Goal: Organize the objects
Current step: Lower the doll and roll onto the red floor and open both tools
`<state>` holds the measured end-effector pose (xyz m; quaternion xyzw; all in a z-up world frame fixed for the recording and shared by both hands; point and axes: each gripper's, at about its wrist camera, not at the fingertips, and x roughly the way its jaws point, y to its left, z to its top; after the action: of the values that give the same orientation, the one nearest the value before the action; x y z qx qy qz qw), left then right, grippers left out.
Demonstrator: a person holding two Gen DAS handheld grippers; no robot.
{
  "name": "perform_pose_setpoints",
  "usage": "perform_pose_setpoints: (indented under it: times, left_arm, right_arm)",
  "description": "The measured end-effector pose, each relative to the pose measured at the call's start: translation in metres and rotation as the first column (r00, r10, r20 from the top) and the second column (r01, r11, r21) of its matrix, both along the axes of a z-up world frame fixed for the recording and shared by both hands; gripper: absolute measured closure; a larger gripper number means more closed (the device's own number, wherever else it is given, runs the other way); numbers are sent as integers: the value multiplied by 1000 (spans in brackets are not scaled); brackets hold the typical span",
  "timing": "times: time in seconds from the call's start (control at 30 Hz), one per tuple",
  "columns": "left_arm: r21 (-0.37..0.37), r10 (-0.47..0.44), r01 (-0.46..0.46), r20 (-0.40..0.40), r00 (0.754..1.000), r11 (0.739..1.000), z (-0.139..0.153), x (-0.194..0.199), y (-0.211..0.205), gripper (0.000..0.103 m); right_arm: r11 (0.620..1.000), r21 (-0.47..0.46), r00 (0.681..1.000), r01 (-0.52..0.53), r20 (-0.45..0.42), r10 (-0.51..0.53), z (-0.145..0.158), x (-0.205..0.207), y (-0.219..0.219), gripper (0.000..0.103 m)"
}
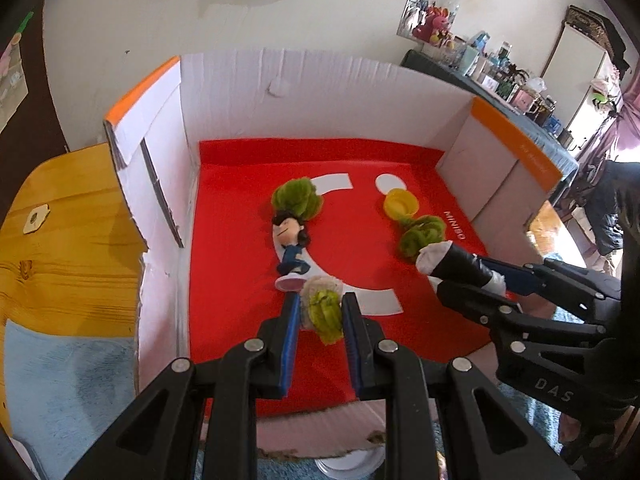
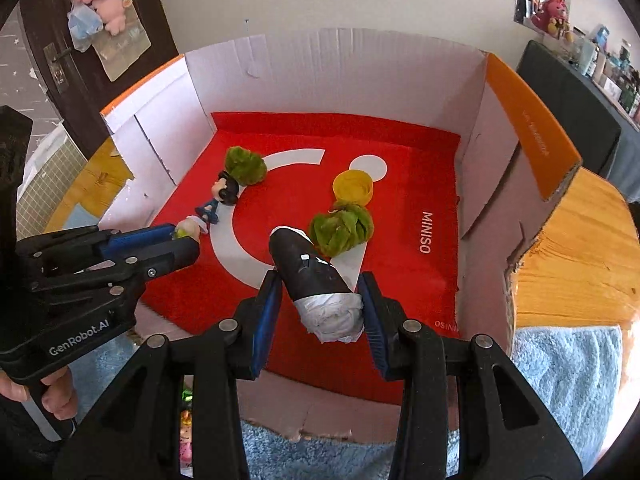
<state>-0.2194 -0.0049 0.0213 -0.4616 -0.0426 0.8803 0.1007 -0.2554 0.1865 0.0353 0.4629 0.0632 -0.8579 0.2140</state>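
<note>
My left gripper [image 1: 320,306] is shut on a small fuzzy green and beige toy [image 1: 323,312], low over the red floor of an open cardboard box [image 1: 280,80]. My right gripper [image 2: 318,288] is shut on a black roll with white cloth ends [image 2: 312,276], which also hangs over the red floor. In the left wrist view the right gripper [image 1: 434,276] reaches in from the right with the black roll [image 1: 456,266]. The left gripper [image 2: 180,240] shows at the left of the right wrist view. On the floor lies a little figurine [image 1: 291,246] in blue.
Two green fuzzy balls [image 1: 297,198] [image 1: 422,234] and a yellow cap [image 1: 401,202] rest on the box's red floor [image 2: 400,200]. The box sits on a wooden table [image 1: 68,248] with a light blue towel [image 2: 568,368] at its near side. A hand [image 2: 48,400] grips the left tool.
</note>
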Motion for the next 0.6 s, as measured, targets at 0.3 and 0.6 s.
perform_pose_setpoints:
  times: [0.3,0.6]
  left_arm:
    - [-15,15,-15,25,1000,1000,-12,-15,-1,81]
    - [-15,30,-29,21,999,999,-13,-26,-2,81]
  right_arm:
    - [1000,12,1000,0,26,-1,-11,-8,-2,65]
    - [1000,0,1000,25,16,-25,-12,-15,2,65]
